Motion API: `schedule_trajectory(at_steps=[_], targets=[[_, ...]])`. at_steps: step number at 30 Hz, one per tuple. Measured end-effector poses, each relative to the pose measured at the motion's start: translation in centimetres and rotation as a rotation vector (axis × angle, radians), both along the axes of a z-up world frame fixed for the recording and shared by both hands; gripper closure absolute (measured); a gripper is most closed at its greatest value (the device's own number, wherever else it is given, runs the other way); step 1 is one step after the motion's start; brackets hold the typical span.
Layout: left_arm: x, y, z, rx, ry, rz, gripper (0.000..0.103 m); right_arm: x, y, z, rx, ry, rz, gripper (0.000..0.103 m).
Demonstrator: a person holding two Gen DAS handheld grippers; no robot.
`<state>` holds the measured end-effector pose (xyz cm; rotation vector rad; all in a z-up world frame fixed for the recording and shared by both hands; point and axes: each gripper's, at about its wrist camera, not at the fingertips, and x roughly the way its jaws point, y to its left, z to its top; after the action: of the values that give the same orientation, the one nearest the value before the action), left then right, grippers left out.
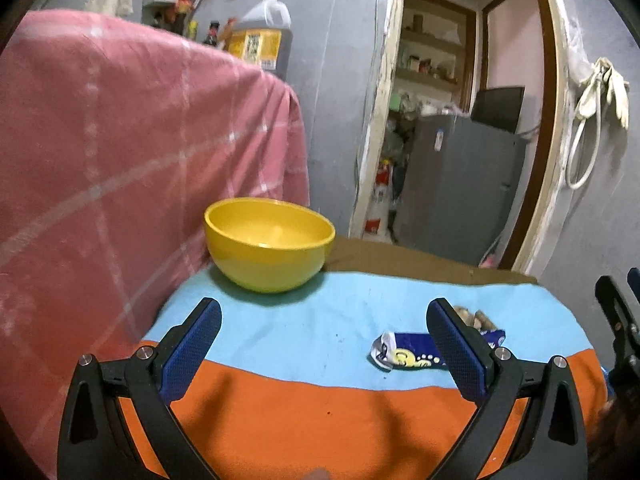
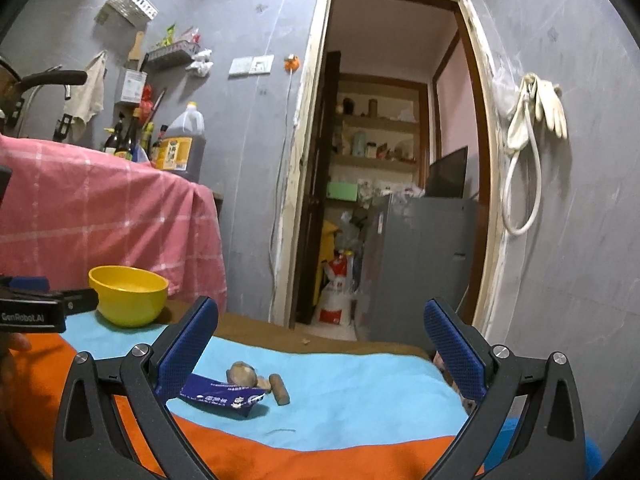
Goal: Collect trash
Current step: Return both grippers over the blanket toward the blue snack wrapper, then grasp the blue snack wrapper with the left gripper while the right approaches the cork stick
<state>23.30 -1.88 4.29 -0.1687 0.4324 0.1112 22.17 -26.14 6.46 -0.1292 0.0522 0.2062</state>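
A crumpled blue snack wrapper (image 1: 408, 354) lies on the light-blue band of the table cloth (image 1: 320, 332), partly behind my left gripper's right finger. It also shows in the right wrist view (image 2: 222, 395). Brown scraps (image 2: 242, 373) and a brown stick-like piece (image 2: 279, 389) lie just behind it. An empty yellow bowl (image 1: 269, 243) stands at the far left of the table, and shows in the right wrist view (image 2: 129, 295) too. My left gripper (image 1: 324, 344) is open and empty above the cloth. My right gripper (image 2: 320, 350) is open and empty, right of the wrapper.
A pink checked cloth (image 1: 120, 152) covers something tall along the table's left side. A doorway (image 2: 392, 160) with a grey cabinet (image 2: 420, 260) lies beyond the table's far edge. White gloves and a hose (image 2: 532, 120) hang on the right wall.
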Motion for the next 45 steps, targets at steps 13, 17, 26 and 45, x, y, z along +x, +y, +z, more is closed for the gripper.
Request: schedule_trajectory(at_steps=[13, 17, 26, 45], targets=[[5.4, -0.3, -3.8, -0.154, 0.299, -0.196, 0.025, 5.4, -1.7, -1.6, 0.097, 0.311, 0.024, 0.002], [6.6, -0.3, -4.2, -0.208, 0.323, -0.251, 0.037, 6.4, -2.1, -2.2, 0.122, 0.383, 0.043, 0.018], [7.6, 0.5, -4.7, -0.301, 0.347, -0.310, 0.088, 9.6, -1.1, -4.1, 0.076, 0.599, 0.067, 0.047], [5.3, 5.2, -4.2, -0.454, 0.265, -0.119, 0.094, 13.9, 1.8, -6.6, -0.065, 0.890, 0.133, 0.076]])
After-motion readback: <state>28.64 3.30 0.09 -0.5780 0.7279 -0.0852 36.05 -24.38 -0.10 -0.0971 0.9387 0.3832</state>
